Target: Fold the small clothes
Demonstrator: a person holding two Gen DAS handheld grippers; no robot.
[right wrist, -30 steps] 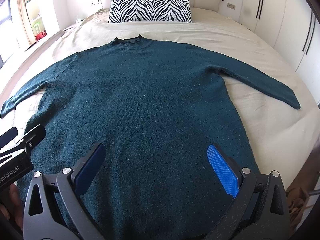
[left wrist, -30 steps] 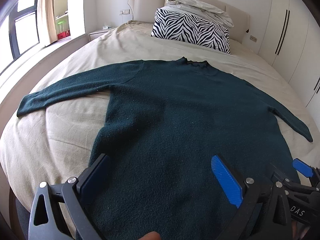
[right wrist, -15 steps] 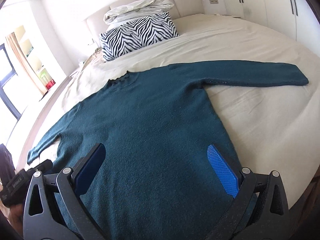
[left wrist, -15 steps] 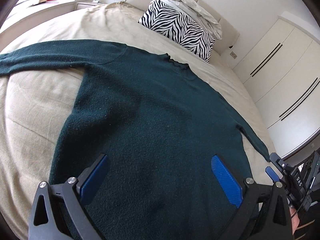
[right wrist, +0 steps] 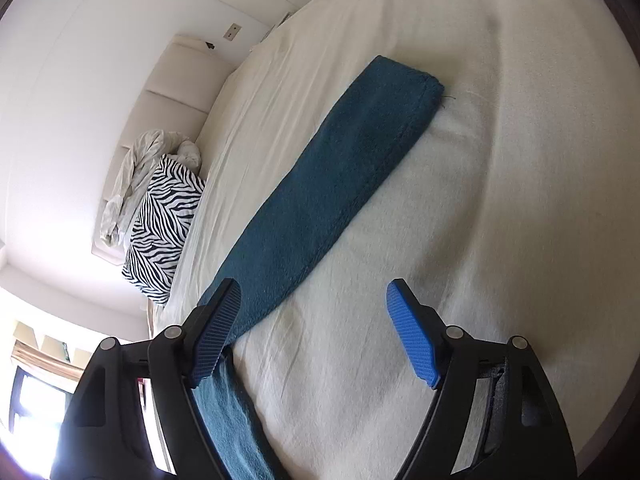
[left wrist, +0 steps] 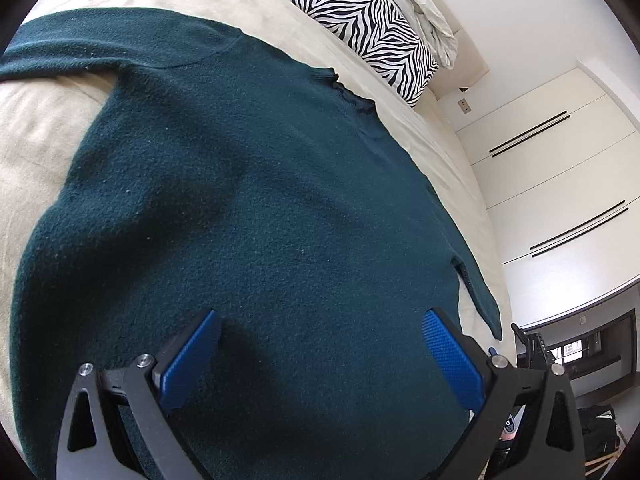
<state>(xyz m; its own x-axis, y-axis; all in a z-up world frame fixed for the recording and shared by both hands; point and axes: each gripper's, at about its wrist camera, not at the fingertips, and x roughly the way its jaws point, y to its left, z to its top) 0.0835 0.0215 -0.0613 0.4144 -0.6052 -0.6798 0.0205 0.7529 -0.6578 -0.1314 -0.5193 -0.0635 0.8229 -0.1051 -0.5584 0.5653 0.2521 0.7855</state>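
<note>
A dark teal long-sleeved sweater (left wrist: 248, 216) lies flat on the bed, collar toward the headboard, sleeves spread out to both sides. My left gripper (left wrist: 320, 344) is open and empty, low over the sweater's lower body. My right gripper (right wrist: 312, 320) is open and empty, over the bed sheet beside the sweater's right sleeve (right wrist: 332, 184); its left finger (right wrist: 216, 332) sits over the sleeve near the armpit. The sleeve's cuff (right wrist: 416, 84) lies flat farther out.
The bed (right wrist: 500, 200) has a cream sheet. A zebra-striped pillow (left wrist: 368, 28) and crumpled grey bedding (left wrist: 428, 12) lie at the headboard. White wardrobe doors (left wrist: 560, 168) stand to the right of the bed. Dark furniture (left wrist: 580, 356) stands past the foot.
Both grippers have swung to the right. The left moved closer over the sweater's body. The right turned off the body and now faces the right sleeve and bare sheet.
</note>
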